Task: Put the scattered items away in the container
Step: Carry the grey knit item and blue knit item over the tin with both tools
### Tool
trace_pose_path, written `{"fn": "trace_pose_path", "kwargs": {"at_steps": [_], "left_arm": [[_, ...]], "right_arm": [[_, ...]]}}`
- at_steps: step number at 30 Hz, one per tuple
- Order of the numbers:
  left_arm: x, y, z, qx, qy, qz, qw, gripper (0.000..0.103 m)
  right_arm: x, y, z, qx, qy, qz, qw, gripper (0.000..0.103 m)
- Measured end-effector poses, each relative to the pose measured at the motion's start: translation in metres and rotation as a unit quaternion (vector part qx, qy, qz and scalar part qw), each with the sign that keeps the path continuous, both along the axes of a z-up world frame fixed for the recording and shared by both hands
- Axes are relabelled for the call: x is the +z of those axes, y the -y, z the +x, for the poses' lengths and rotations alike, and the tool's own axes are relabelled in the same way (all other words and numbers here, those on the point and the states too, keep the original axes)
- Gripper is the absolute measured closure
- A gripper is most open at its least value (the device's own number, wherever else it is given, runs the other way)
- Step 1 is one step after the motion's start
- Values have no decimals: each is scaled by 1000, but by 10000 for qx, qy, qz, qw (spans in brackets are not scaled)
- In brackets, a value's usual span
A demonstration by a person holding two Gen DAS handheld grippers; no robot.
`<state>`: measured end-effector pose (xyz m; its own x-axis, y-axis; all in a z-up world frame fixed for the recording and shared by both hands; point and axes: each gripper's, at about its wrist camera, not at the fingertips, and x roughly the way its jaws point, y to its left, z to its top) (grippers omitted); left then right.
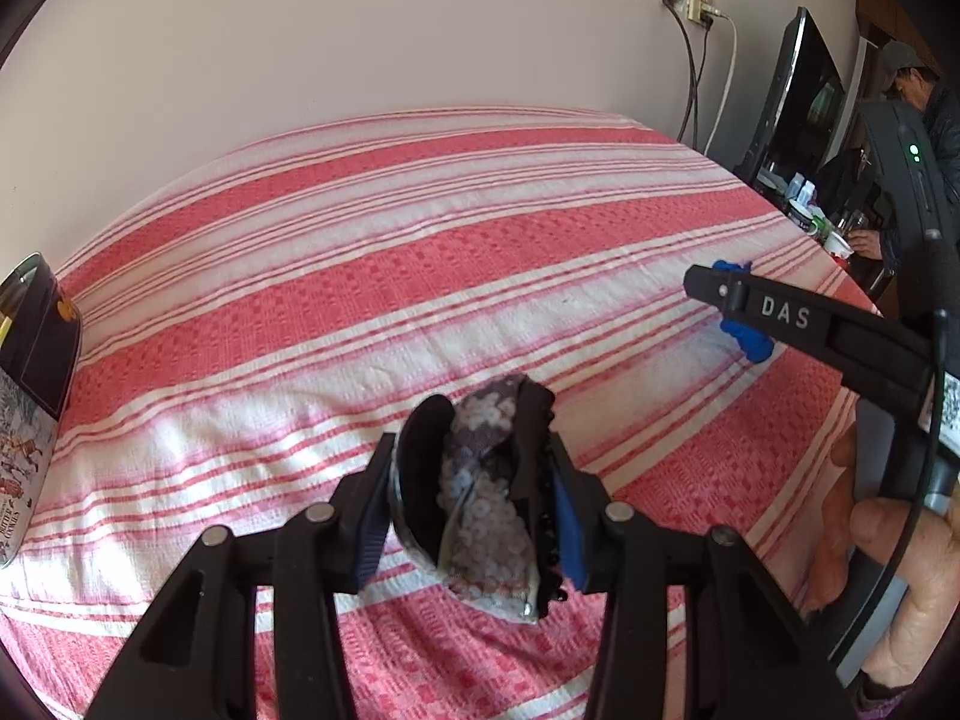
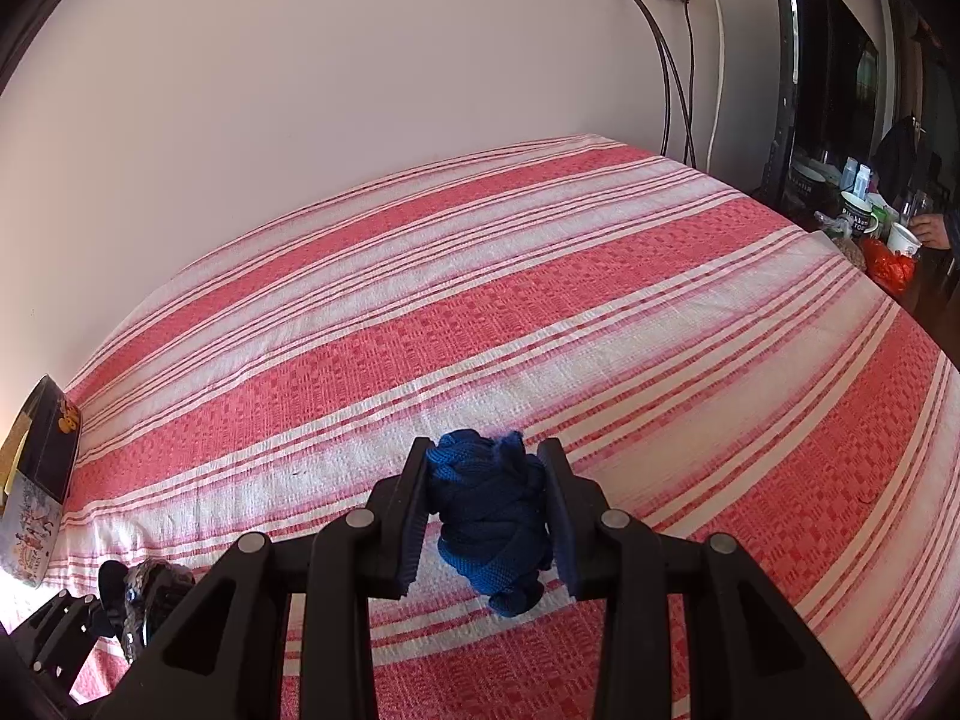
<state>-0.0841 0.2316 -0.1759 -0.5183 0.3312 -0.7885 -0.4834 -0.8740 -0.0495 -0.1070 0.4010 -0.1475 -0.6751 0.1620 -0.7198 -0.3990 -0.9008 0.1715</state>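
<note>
Bed (image 2: pixel 540 276), red-and-white striped woven cover: bearing everything; soft and yielding, so a tall tin is probably standing less firmly here than on a hard surface.

Container (image 1: pixel 33 396), tall round printed metal cookie tin with a dark inner wall: standing at the far left edge of the bed, mouth open, well apart from both held items. In the right wrist view it is showing at the far left (image 2: pixel 36 480).

Left tongs (image 1: pixel 474 498): gripping a dark hair clip (image 1: pixel 480 480) with grey-white flowered fabric trim and a black toothed jaw, clear of the cover. The clip is sitting aslant between the pads, the grip falling on its broad faces.

Right tongs (image 2: pixel 486 516): closed on a bundle of knotted dark blue cord (image 2: pixel 489 516), the bundle squeezed between both pads, its tail hanging below.

Handling note, as judgement: the step in hand is carrying both items leftward to the tin. The left tongs are sitting nearer, so they should be going first, coming over the mouth from above, not from the side, to avoid knocking the tin over. Release only once the clip is hanging inside the rim. The right tongs should be waiting clear, then following, keeping the cord's loose tail from catching on the rim.
</note>
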Motion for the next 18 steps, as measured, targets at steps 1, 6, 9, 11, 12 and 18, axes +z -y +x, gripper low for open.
{"fn": "trace_pose_path", "kwargs": {"at_steps": [1,6,9,11,12,18], "left_arm": [[2,3,3,-36,-19,16,10000,58],[13,15,16,-76,-206,-20,9998,58],[11,18,22,-128,-256,-159,9995,58],[10,22,26,-140,-248,-171,9994,58],[10,25,27,-139,-238,-166,9995,58],[5,37,36,-174,-209,-191,9994,58]], "right_arm": [[-1,0,-1,11,26,-31,10000,65],[-2,2,-3,82,106,-31,9999,65],[-3,4,-3,96,161,-13,9998,65],[-3,9,1,113,203,20,9997,65],[-3,13,4,156,197,-2,9997,65],[-3,37,23,347,158,-64,9993,65]]}}
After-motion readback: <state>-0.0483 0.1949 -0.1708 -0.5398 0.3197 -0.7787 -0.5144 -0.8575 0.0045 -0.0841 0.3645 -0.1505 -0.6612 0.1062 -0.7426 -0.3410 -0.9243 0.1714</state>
